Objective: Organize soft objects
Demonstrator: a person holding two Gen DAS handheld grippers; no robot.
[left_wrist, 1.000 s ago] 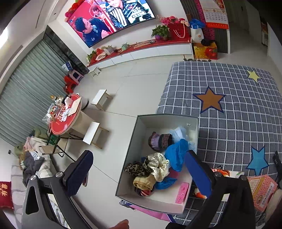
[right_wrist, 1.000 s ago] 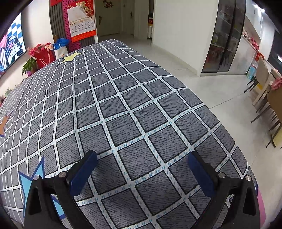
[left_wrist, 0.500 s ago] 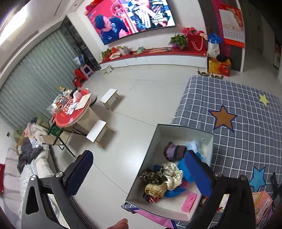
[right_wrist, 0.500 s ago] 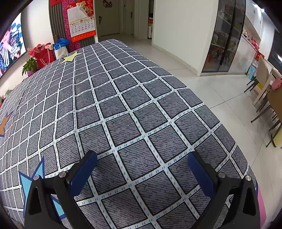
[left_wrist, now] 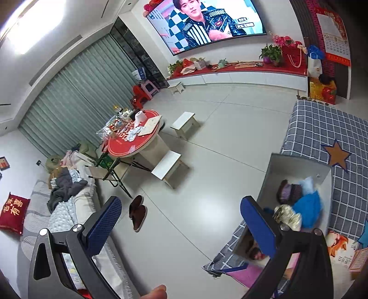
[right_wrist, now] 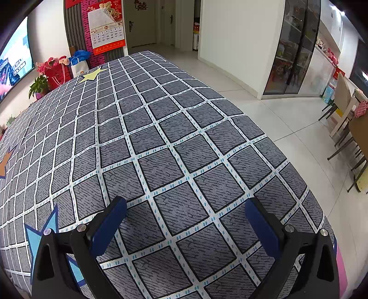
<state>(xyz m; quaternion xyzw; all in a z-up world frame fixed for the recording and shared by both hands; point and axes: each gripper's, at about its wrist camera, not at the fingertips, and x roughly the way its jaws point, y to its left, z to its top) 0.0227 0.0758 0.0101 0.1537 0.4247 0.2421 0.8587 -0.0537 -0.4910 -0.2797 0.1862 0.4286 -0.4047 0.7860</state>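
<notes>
Both my grippers, left [left_wrist: 180,227] and right [right_wrist: 185,226], are spread wide, empty. Soft things [left_wrist: 299,202] sit in the box [left_wrist: 296,164] beside left. Probably between picks; next, swing left over the box.

both views are bright and evenly lit, with only soft, faint shadows. in the left wrist view a ceiling light [left_wrist: 34,25] at the upper left blows out to white glare, and the television screen [left_wrist: 207,20] glows. the pale floor [left_wrist: 218,142] carries a dull sheen. focus is sharp across the checked cloth [right_wrist: 161,142] in the right wrist view. fisheye bending curves straight lines toward the edges, and the corners fall to black.
</notes>
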